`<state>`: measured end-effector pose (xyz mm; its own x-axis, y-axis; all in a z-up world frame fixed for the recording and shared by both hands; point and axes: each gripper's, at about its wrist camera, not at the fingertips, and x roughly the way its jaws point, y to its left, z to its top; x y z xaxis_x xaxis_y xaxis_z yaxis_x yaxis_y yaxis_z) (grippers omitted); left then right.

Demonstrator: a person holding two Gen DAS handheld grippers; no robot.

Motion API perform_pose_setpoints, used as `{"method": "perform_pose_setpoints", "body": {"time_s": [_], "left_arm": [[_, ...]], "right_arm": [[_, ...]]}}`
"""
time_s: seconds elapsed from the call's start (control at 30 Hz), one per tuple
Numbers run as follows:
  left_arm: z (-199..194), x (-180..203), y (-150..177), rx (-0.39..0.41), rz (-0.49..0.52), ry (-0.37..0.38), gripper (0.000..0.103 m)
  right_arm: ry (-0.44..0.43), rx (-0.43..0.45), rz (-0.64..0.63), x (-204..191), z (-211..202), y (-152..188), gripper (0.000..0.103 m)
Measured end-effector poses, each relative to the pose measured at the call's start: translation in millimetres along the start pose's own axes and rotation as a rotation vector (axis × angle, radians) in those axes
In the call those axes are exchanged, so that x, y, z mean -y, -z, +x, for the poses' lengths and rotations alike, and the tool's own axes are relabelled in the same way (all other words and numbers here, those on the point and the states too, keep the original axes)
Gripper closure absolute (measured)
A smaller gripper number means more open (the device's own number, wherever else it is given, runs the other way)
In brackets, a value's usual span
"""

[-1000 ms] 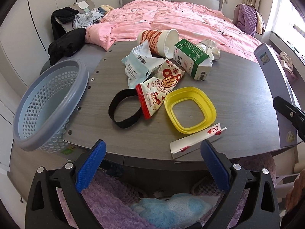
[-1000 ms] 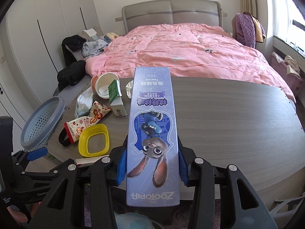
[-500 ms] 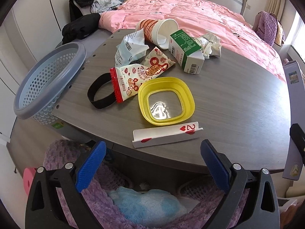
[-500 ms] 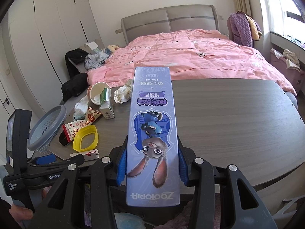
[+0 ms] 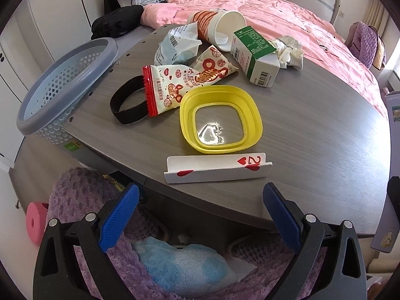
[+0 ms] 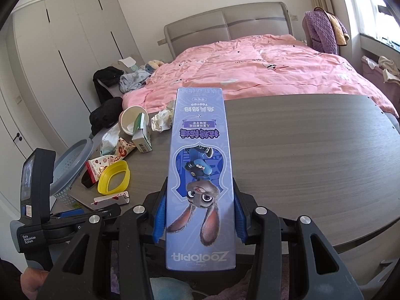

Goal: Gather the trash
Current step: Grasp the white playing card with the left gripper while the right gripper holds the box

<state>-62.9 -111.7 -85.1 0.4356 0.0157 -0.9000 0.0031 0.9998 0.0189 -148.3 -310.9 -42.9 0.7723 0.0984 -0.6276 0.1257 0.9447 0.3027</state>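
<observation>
My right gripper [image 6: 198, 203] is shut on a long purple Zootopia toothpaste box [image 6: 198, 175], held above the grey table [image 6: 312, 155]. My left gripper [image 5: 200, 195] stands open and empty just short of the table's near edge, right behind a folded two-of-hearts card [image 5: 217, 168]. Beyond the card lie a yellow lid ring [image 5: 221, 118], a red-and-white snack wrapper [image 5: 185, 81], a black band [image 5: 125, 100], a pale blue packet [image 5: 176, 47], a tipped paper cup [image 5: 217, 27], a green milk carton [image 5: 255, 55] and crumpled paper [image 5: 290, 51]. A blue-grey mesh basket [image 5: 67, 85] sits off the table's left edge.
A bed with a pink quilt [image 6: 262, 67] lies behind the table, with dark clothes [image 5: 117, 22] heaped at its left. White wardrobes [image 6: 62, 57] line the left wall. Below the table edge are purple fleece legs and a blue slipper [image 5: 185, 262]. A pink object [image 5: 36, 221] lies on the floor.
The left gripper has moved closer over the trash and tilted down, so the card and yellow ring look larger. The right gripper shifted sideways, still holding the box.
</observation>
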Motion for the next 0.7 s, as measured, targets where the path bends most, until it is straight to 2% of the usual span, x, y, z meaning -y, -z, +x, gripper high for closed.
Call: {"method": "perform_pose_setpoints", "body": {"time_s": [0.13,0.3,0.7], "left_arm": [[1,7,-3,0.012,0.031,-0.013,0.008],[9,3,-5,0.001,0.016,-0.012,0.008],[11,10,-11,0.046,0.044,-0.001,0.008]], "right_arm": [[0.001,0.0,0.004,1,1,-1,0.06],[0.002,-0.007,-0.003,-1,3,-1,0.06],[0.007,-0.012,-0.004,-2,4,0,0.06]]}}
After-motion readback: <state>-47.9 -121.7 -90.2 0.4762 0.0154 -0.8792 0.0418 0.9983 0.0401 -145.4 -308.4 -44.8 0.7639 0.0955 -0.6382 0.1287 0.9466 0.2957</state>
